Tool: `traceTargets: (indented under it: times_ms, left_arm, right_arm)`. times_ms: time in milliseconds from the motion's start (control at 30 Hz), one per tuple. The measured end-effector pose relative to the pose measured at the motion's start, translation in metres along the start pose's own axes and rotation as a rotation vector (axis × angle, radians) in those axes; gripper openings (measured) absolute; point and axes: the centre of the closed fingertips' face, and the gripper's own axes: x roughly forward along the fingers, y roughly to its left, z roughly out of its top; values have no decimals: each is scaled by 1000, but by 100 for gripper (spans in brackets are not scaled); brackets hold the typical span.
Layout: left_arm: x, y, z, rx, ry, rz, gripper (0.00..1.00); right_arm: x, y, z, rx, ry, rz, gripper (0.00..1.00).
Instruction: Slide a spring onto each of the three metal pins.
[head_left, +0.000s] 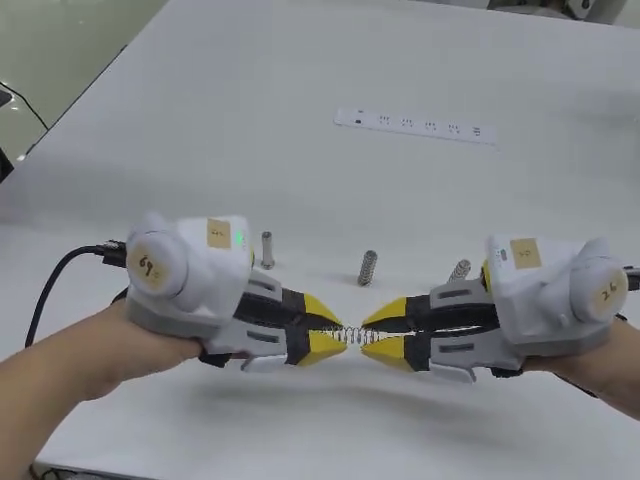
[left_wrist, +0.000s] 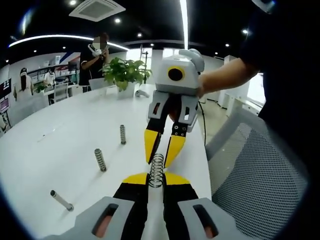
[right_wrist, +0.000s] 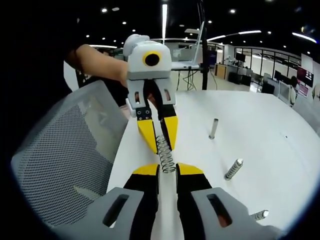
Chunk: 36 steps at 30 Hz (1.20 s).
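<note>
The left claw (head_left: 338, 335) is almost shut. It pinches one end of a small spring (head_left: 352, 334), low over the near side of the desk (head_left: 250, 120). A little farther away stands a bare pin (head_left: 267, 250), with no spring on it yet. To its right, the middle pin (head_left: 368, 267) and the right pin (head_left: 460, 270) each wear a spring already. The right claw (head_left: 368, 332) is almost shut too, and it pinches the other end of the held spring. I think both claws hold it so it cannot bend or pop away while one gets a better grip. It likely belongs on the bare pin.
</note>
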Motion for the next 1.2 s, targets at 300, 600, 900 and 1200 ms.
traceTargets:
  times_ms: [300,600,900,1200]
  left_arm:
    - [0,-1,-1,-17,2,-6,2]
    - [-1,0,-1,-29,2,-1,2]
    - [0,2,-5,-28,13,5,2]
    - [4,-2,-4,-13,22,-2,2]
  right_arm:
    - [-2,0,-4,10,-8,-11,7]
    - [-4,-1,1,33,-29,-14,7]
    - [-9,1,24,33,-78,-17,9]
    - [-4,10,52,-34,-138,3,8]
